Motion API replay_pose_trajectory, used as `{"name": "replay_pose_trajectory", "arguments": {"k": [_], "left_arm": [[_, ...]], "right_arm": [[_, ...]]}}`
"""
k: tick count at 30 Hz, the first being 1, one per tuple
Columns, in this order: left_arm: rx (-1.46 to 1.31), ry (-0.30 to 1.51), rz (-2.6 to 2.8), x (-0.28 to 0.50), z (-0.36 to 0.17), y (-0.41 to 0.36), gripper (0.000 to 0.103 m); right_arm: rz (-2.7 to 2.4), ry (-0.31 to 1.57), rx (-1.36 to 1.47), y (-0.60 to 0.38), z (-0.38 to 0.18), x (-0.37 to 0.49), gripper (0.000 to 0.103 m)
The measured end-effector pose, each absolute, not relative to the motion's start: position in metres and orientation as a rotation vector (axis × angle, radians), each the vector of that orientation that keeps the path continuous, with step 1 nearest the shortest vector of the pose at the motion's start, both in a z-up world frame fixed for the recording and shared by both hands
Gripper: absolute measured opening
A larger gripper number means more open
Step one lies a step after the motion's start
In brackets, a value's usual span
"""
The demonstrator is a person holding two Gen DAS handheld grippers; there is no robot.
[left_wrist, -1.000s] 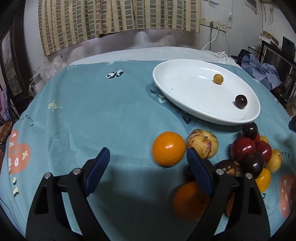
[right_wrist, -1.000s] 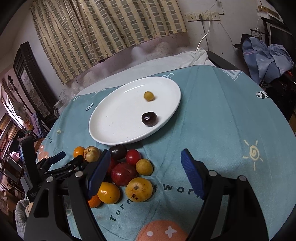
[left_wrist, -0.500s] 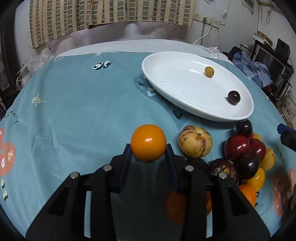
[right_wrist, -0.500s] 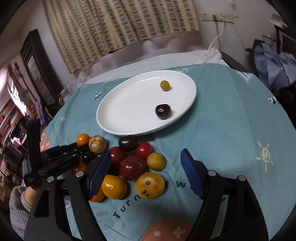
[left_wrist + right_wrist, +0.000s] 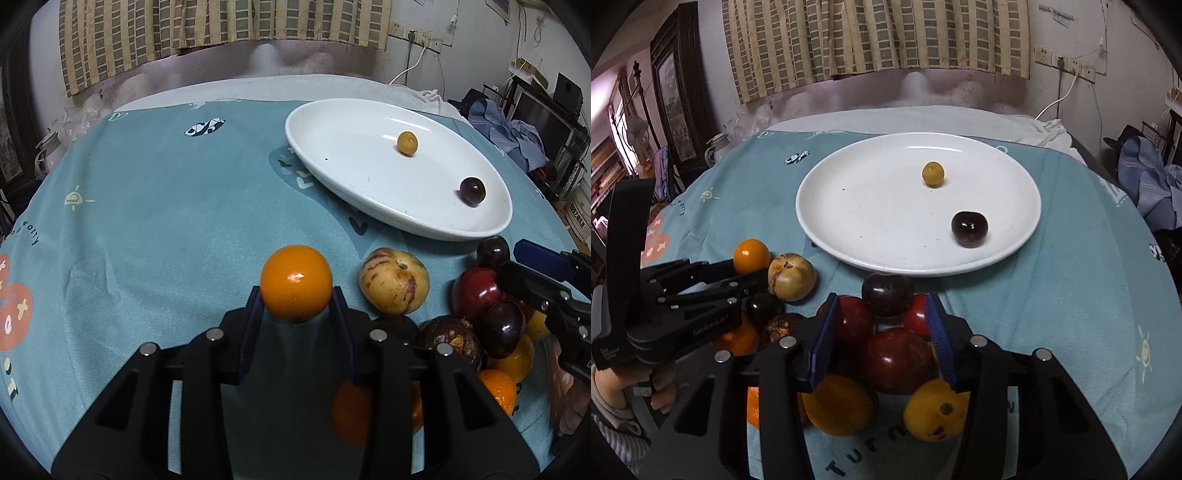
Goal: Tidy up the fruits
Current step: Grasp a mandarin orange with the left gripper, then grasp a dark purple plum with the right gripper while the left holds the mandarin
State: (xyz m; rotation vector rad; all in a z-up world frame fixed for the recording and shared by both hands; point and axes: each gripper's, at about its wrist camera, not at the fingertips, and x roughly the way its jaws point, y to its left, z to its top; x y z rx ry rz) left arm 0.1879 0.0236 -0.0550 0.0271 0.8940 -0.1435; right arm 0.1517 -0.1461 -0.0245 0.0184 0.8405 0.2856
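Observation:
My left gripper point(image 5: 296, 301) is shut on an orange point(image 5: 296, 282) and holds it just above the teal cloth; the orange also shows in the right wrist view point(image 5: 752, 255). A white plate point(image 5: 849, 206) holds a small yellow fruit point(image 5: 932, 173) and a dark plum point(image 5: 969, 228). My right gripper point(image 5: 882, 332) hangs over the fruit pile, jaws partly closed around a dark plum point(image 5: 887, 293) and red plums point(image 5: 897, 360). I cannot tell whether the pads touch any fruit.
A speckled yellow fruit point(image 5: 394, 280) lies right of the held orange. Several plums, oranges and yellow fruits point(image 5: 495, 317) are heaped near the plate point(image 5: 369, 177). The right gripper's finger point(image 5: 539, 254) reaches in from the right. Clothes and shelves stand beyond the table edge.
My left gripper shut on the orange and lifted it slightly. My right gripper moved forward over the pile and its jaws narrowed from wide open.

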Motion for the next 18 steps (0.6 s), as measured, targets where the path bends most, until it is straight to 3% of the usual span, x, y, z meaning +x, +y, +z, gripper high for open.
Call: {"name": "replay_pose_trajectory", "arguments": {"k": [8,15,18], "left_arm": [[0.025,0.895,-0.144,0.188,-0.055,0.023,0.038],[0.018,0.896,-0.147,0.188,-0.055,0.024,0.037],[0.005,0.893,-0.153,0.187,-0.055,0.026,0.037]], "right_arm": [[0.299,0.888,0.144,-0.155,-0.027,0.167,0.032],[0.331,0.914,0.241,-0.17,-0.027,0.169,0.028],[0.348,0.918,0.285,-0.178,-0.023,0.165,0.016]]}}
